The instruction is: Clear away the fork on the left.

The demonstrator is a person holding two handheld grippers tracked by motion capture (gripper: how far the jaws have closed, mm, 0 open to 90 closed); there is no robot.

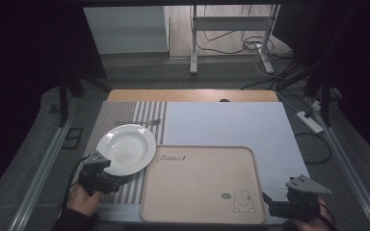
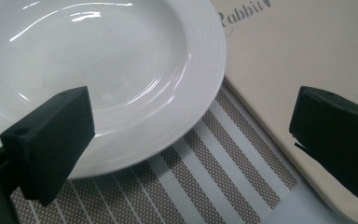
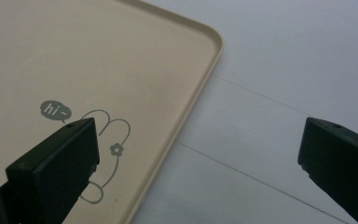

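A: Start with the left gripper. What is it doing?

B: Its jaws stand wide apart with nothing between them. It sits at the near rim of the white plate, one jaw over the rim and the other out toward the beige tray. I judge it is lined up to close on the rim, since a shallow plate offers no other grip.

A: Where does the plate sit?

B: On the striped placemat at the table's left, with its right edge just beside the tray's far left corner, possibly overlapping it a little.

A: And the right gripper?

B: Also spread wide and holding nothing. It waits at the tray's near right corner, one jaw over the rabbit drawing, the other over the white sheet. That straddle suggests it is ready to steady the tray's edge.

A: Why is the tray bare?

B: Likely as the landing place; the plate is close enough for a short lift across.
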